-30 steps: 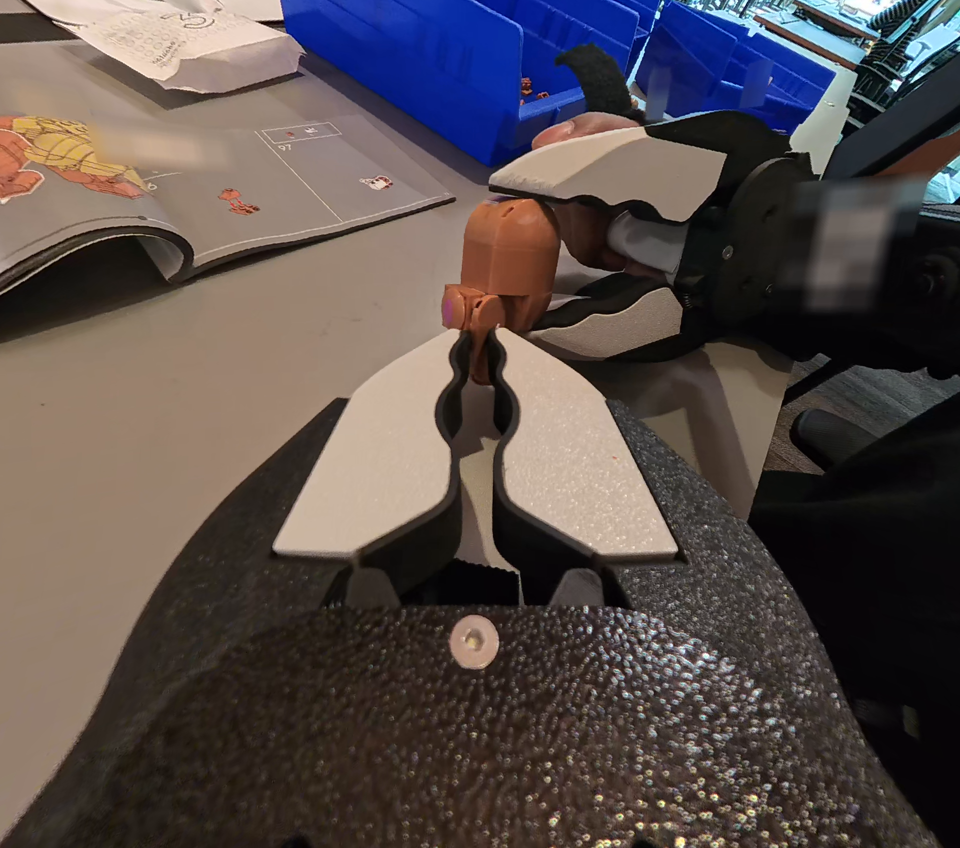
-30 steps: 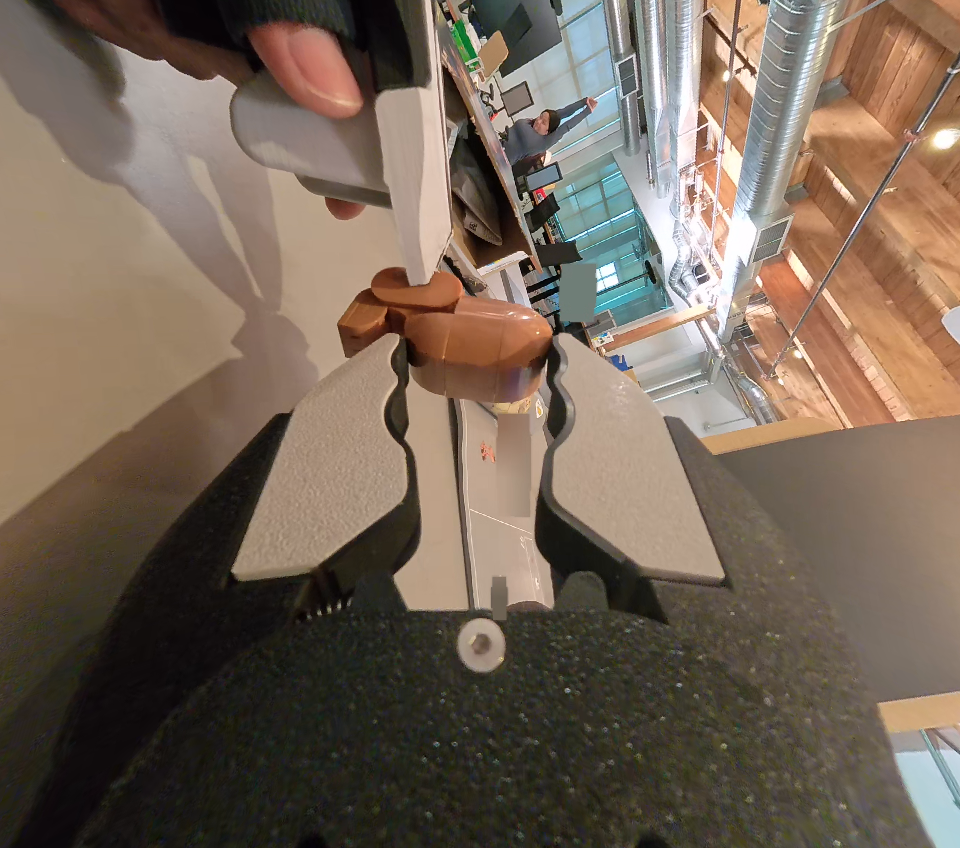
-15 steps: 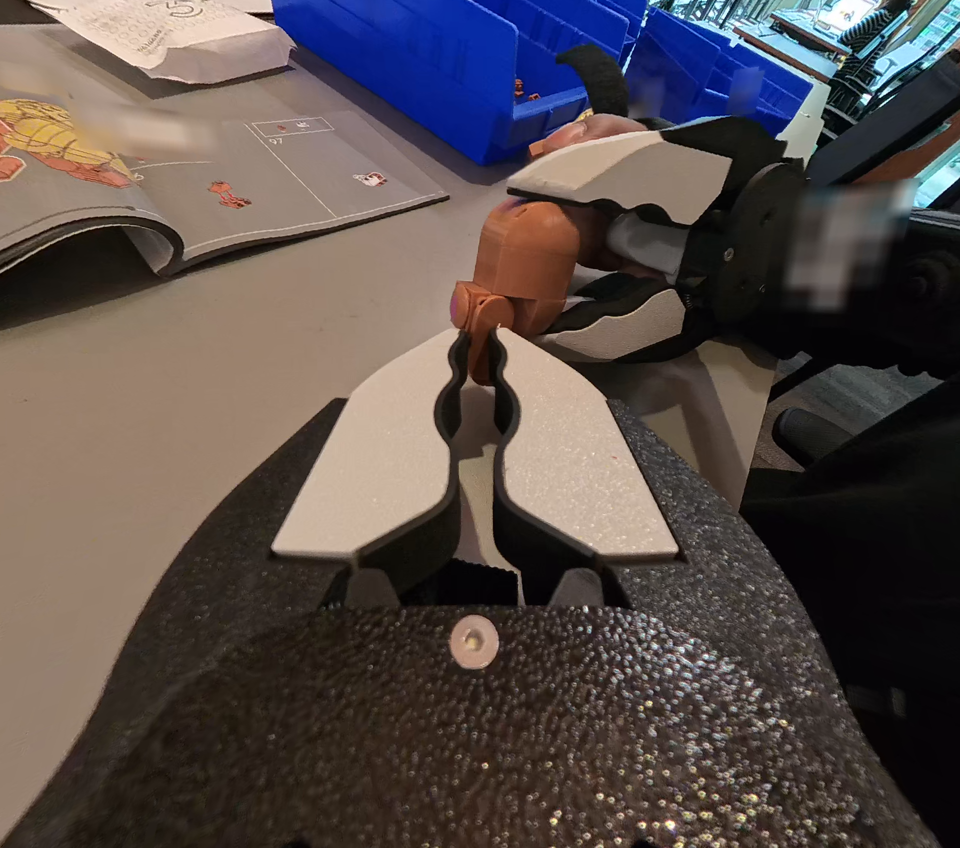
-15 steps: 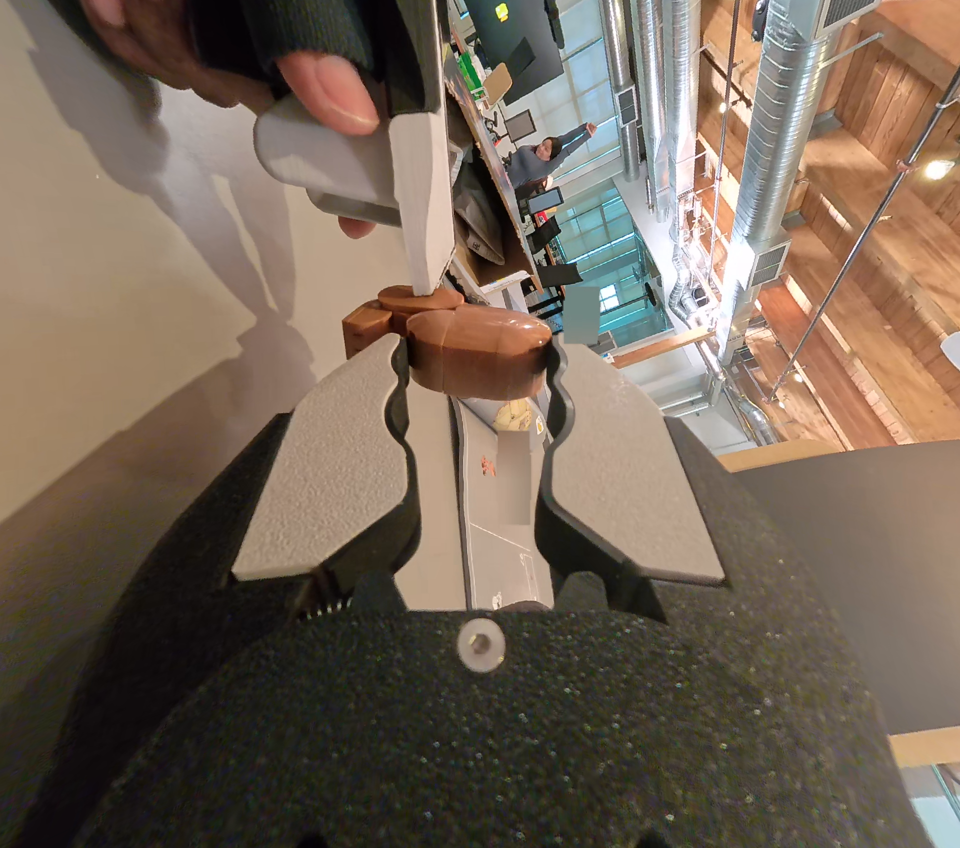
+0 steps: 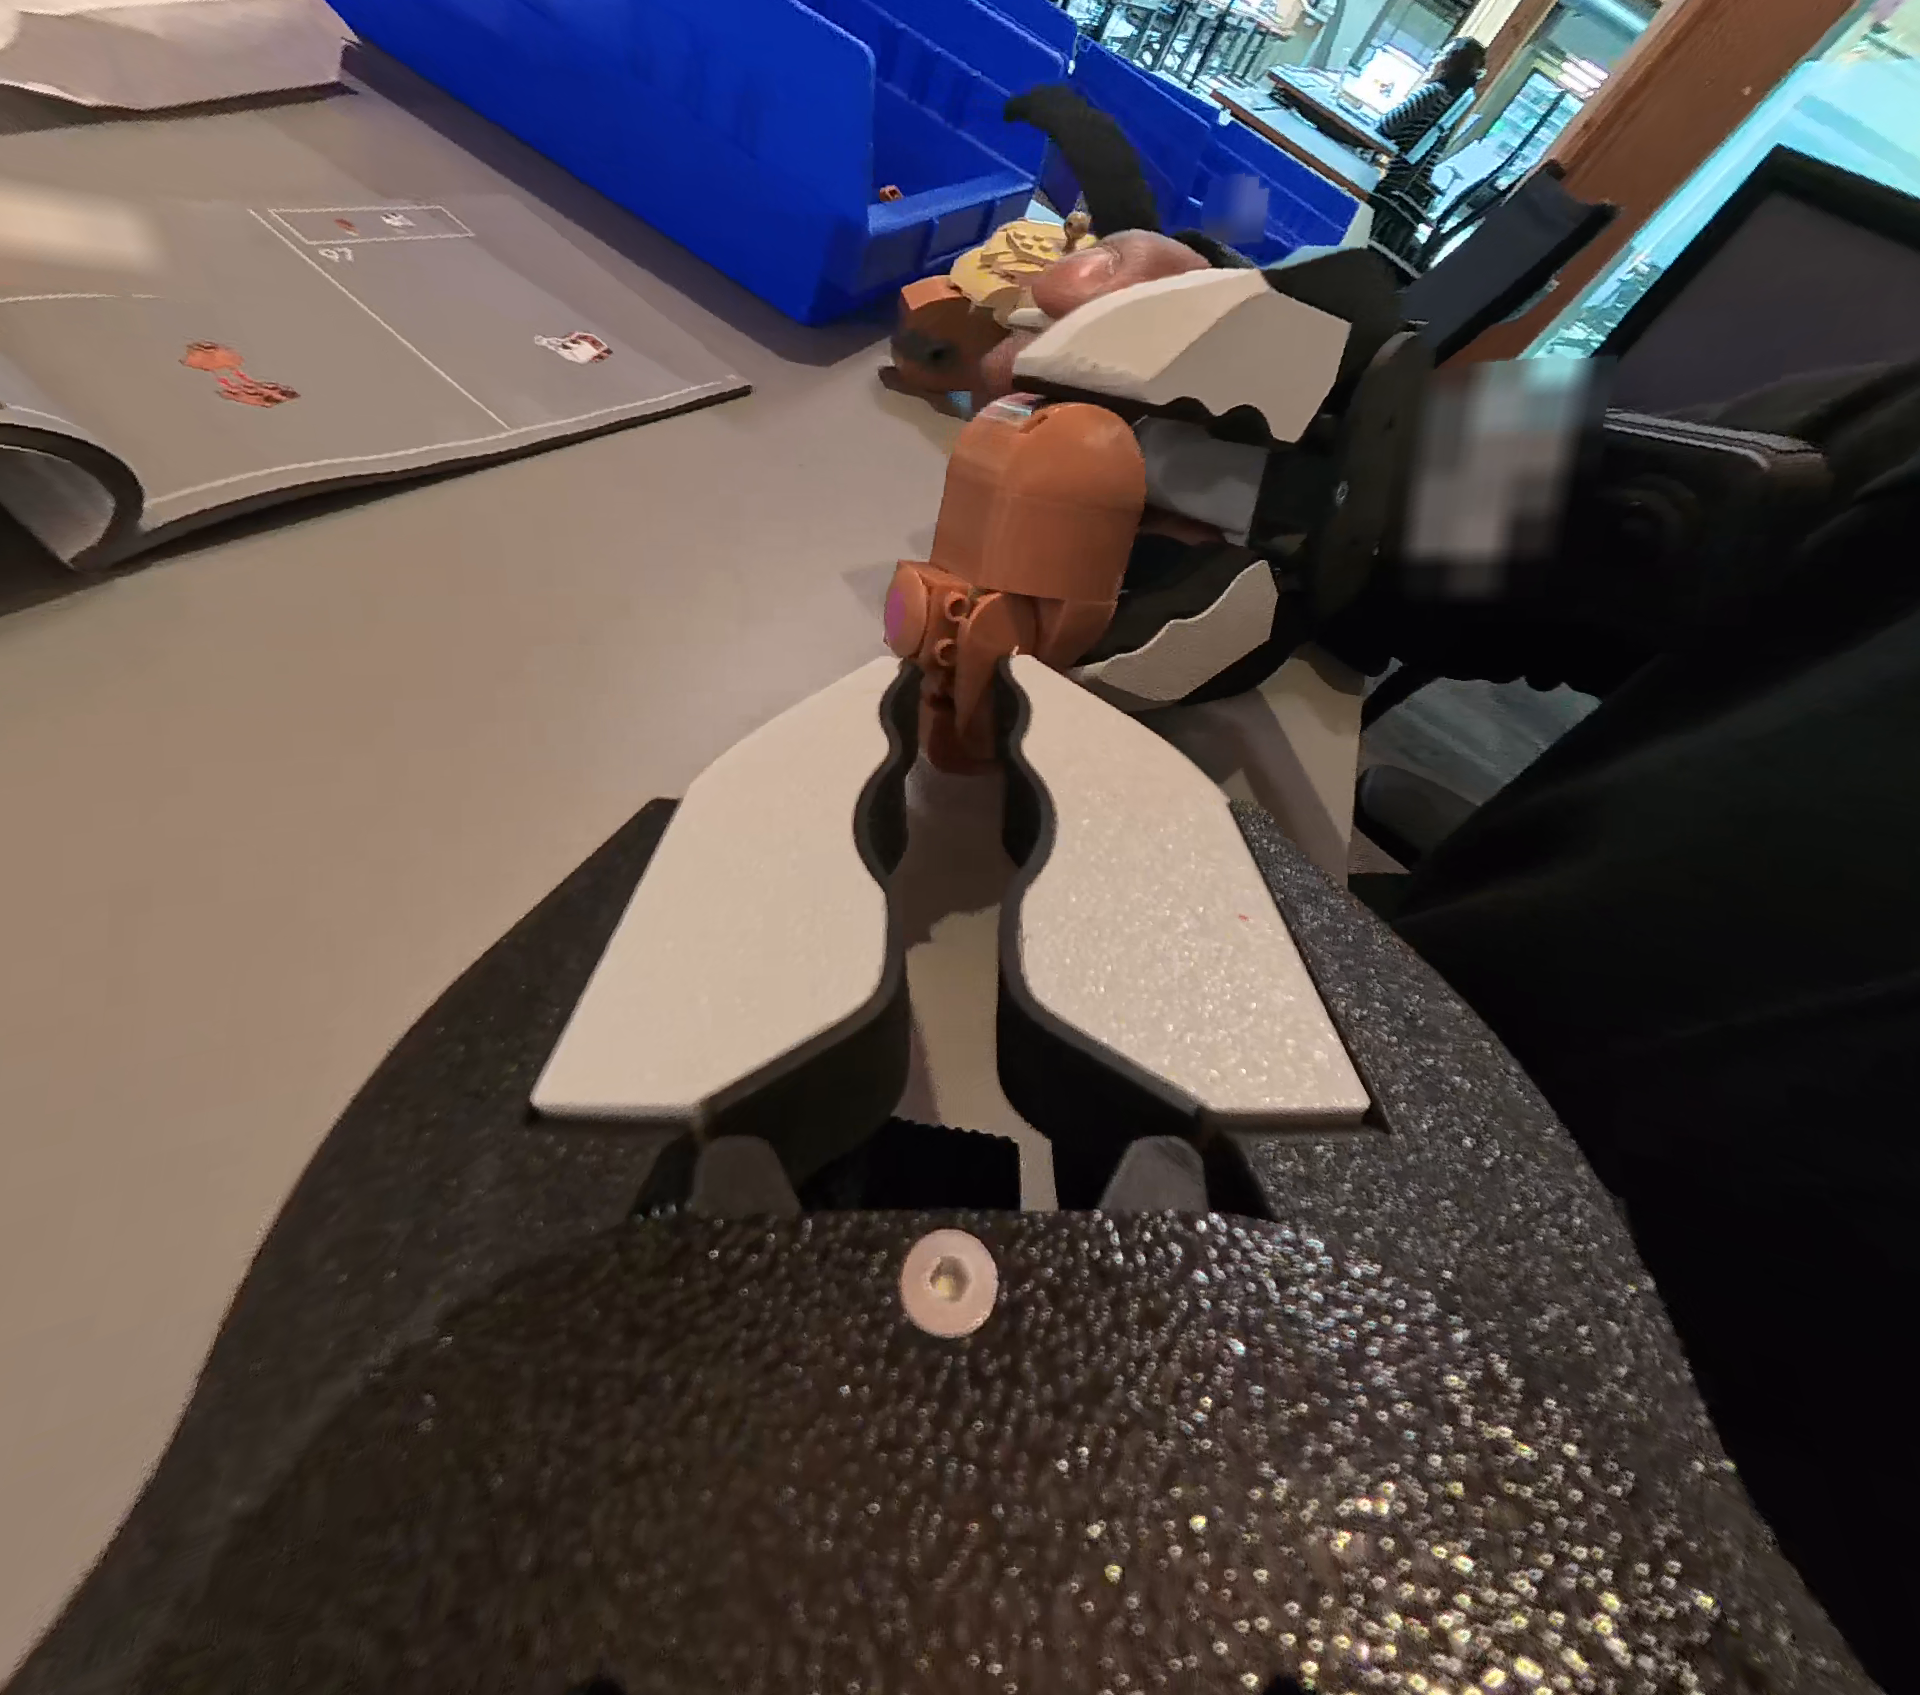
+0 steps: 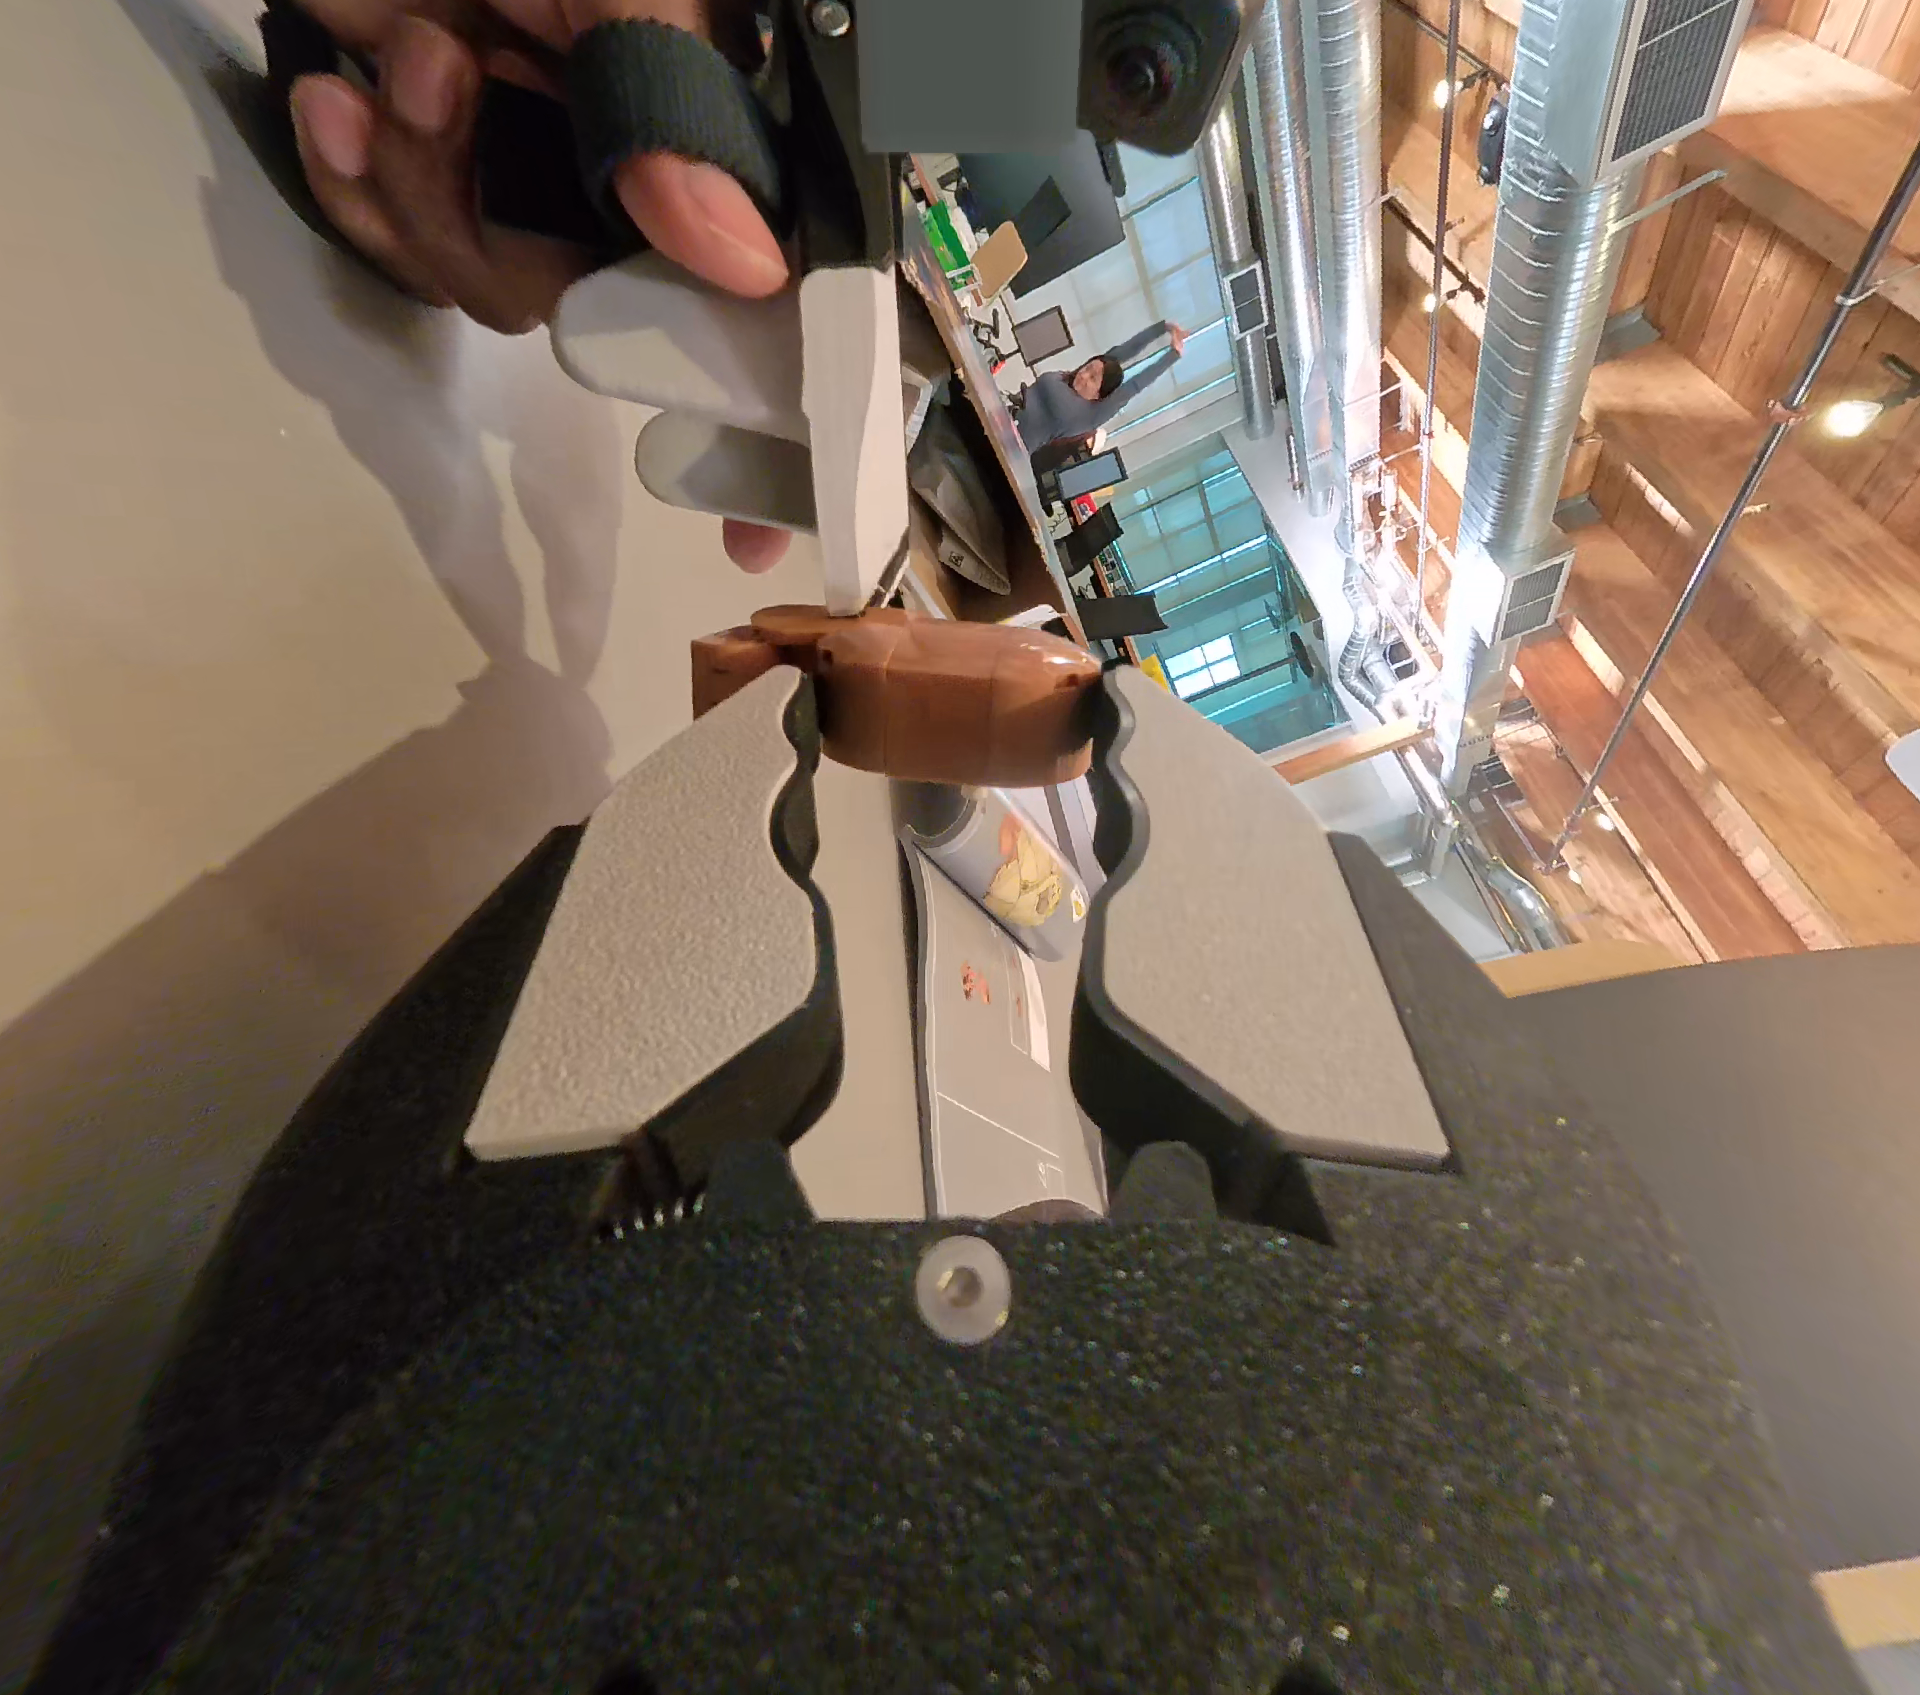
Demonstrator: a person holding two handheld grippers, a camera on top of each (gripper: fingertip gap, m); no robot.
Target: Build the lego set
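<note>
In the right wrist view my right gripper (image 6: 956, 715) is shut on a rounded brown brick assembly (image 6: 935, 689), with both pads against its ends, and holds it above the grey table (image 6: 156, 606). In the left wrist view the same assembly (image 5: 1039, 502) sits in the right gripper (image 5: 1060, 518). A small brown piece (image 5: 956, 710) hangs from its lower end. My left gripper (image 5: 954, 689) has that piece between its tips. Its jaws are slightly parted, so I count it as open. The left gripper's fingertip (image 6: 847, 596) also shows in the right wrist view, touching the small flat piece (image 6: 800, 627).
An open instruction booklet (image 5: 364, 315) and a white paper bag (image 5: 125, 14) lie to the left. Blue bins (image 5: 623, 35) stand behind. A small brown and tan brick model (image 5: 977, 295) sits by the nearest bin. The table edge (image 5: 1320, 762) is to the right. A hand (image 6: 499, 35) holds the left gripper. My two grippers' fingertips are within a few centimetres of each other.
My left gripper's jaws have widened a little around the small brown piece, which was pinched tightly before. My right gripper keeps its hold on the assembly. Both views have shifted slightly.
</note>
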